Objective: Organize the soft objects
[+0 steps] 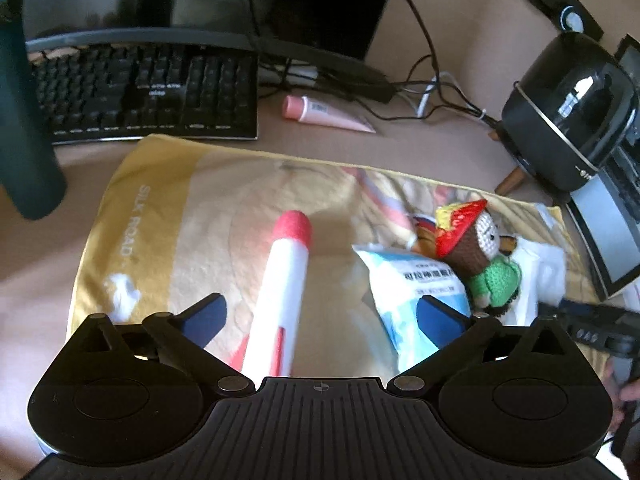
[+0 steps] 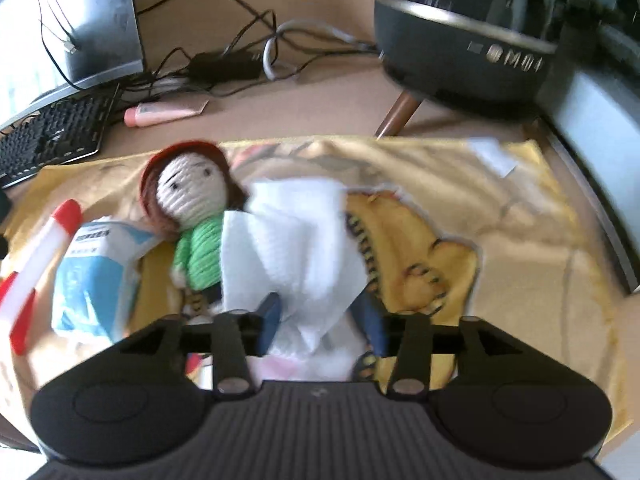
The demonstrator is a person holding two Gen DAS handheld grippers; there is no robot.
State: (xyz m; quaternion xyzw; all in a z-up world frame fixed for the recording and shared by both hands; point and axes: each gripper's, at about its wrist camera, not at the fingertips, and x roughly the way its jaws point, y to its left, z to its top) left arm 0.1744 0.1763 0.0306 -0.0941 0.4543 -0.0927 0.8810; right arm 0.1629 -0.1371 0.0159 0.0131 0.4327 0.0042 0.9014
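Only in the right wrist view is the tissue (image 2: 296,236) seen caught between the narrowed fingers of the right hand-held gripper (image 2: 320,320), white, crumpled and draped over the doll (image 2: 188,216). In the left view, the left hand-held gripper (image 1: 320,316) is held wide open and empty above the foam rocket (image 1: 284,280) on the yellow towel (image 1: 160,208), beside a blue packet (image 1: 404,292).
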